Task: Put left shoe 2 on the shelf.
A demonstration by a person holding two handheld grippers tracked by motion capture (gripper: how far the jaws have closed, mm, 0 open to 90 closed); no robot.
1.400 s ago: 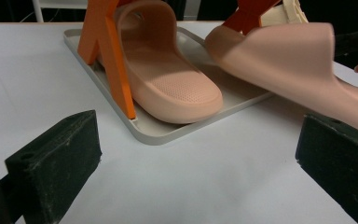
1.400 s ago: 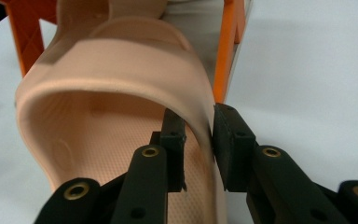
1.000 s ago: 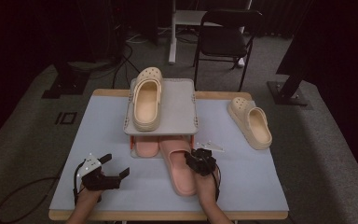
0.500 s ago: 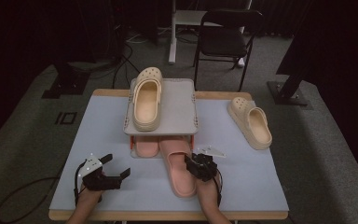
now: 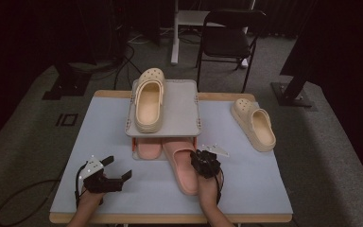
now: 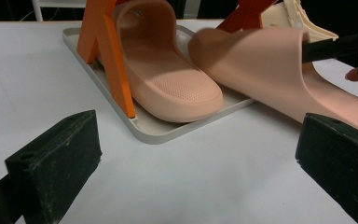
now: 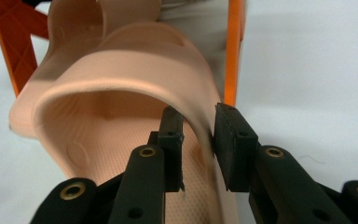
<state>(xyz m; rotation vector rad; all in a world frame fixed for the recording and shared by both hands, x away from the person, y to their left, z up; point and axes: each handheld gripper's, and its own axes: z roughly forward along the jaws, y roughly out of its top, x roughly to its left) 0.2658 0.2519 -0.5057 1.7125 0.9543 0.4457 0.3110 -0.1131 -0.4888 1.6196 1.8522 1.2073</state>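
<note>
Your right gripper (image 7: 198, 140) has just been closing; its jaws pinch the pink slide's (image 5: 183, 165) strap edge. The slide's long axis runs toward the rack's lower tray (image 6: 168, 133), toe already on it. Left gripper (image 6: 191, 158) idles with jaws spread.

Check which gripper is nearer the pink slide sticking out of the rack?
Right. The right gripper has its jaws around the pink slide strap; the left gripper sits apart, open.

Pale blue table (image 5: 264, 184), two-tier rack (image 5: 189, 101), cream clog (image 5: 255, 124), pink slide (image 5: 182, 165)
</note>
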